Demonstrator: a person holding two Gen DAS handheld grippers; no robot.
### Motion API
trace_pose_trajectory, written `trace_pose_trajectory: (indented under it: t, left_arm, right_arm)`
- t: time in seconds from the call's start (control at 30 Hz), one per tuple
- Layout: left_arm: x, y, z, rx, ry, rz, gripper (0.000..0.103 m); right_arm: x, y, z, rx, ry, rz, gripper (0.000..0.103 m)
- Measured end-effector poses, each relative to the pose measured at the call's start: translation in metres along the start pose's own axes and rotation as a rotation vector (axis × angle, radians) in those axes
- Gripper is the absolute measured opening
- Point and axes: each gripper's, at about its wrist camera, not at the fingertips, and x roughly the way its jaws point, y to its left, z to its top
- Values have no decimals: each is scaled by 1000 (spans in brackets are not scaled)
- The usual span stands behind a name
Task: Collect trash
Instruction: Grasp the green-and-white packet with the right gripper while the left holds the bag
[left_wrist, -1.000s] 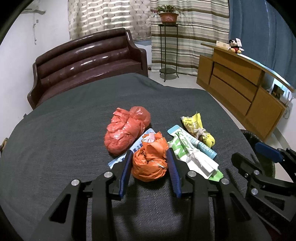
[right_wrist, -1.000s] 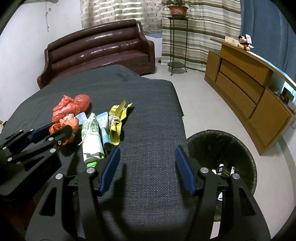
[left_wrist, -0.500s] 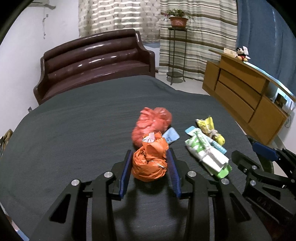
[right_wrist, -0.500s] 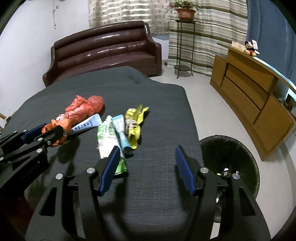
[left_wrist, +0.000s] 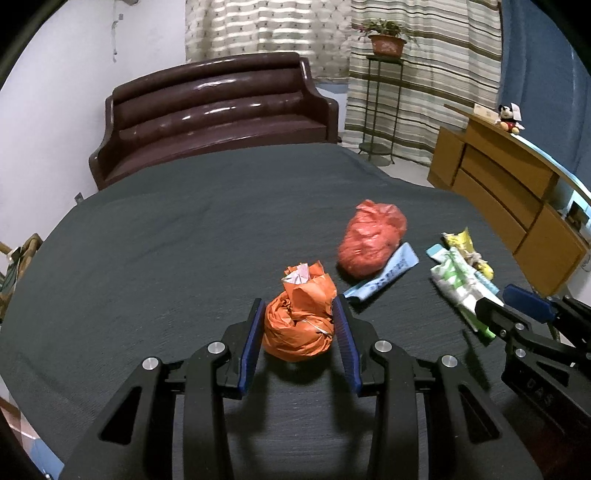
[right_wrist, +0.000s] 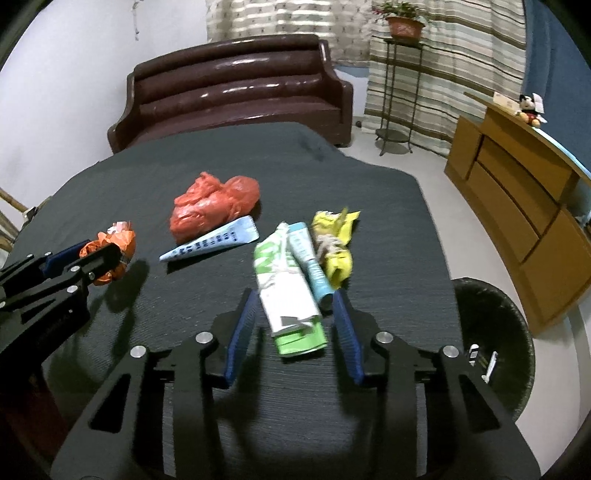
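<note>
Trash bin (right_wrist: 517, 332) cut off at right edge; contents too small to tell.

Left gripper (left_wrist: 298, 325) clamped on orange bag (left_wrist: 300, 325); red bag (left_wrist: 371, 238) beyond.

1. The left gripper (left_wrist: 298, 332), black matte plastic, has angular linkage arms with triangular cut-outs.
2. Silver round screws dot its joints.
3. The right gripper (right_wrist: 291, 332) matches, with ribbed blue finger pads (right_wrist: 238, 341).
</note>
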Motion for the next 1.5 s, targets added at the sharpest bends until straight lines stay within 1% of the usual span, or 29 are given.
trace_pose_trajectory:
  t: [0.2, 0.37, 0.47, 0.6, 0.77, 1.03, 1.3, 1.5]
  left_arm:
    - [2, 8, -2, -18, 6, 4, 38]
    - [5, 8, -1, -26, 12, -4, 38]
    - [5, 10, -1, -29, 12, -7, 38]
    - [7, 11, -2, -31, 14, -11, 38]
    - [7, 12, -5, -33, 17, -14, 38]
    - [7, 12, -5, -34, 19, -14, 38]
    - [4, -1, -6, -18, 11, -27, 38]
    - [-5, -16, -9, 5, -4, -46, 38]
  right_arm:
    - [12, 8, 2, -25, 31, 0, 41]
    - [23, 13, 3, -38, 62, -6, 41]
    - [26, 17, 3, -45, 78, -4, 29]
    - [25, 19, 1, -51, 70, -13, 29]
    - [20, 20, -3, -48, 60, -5, 29]
    - [3, 20, -12, -48, 37, 3, 28]
    - [-14, 9, -14, -23, 4, -7, 29]
    - [-27, -10, -16, 7, -19, -32, 28]
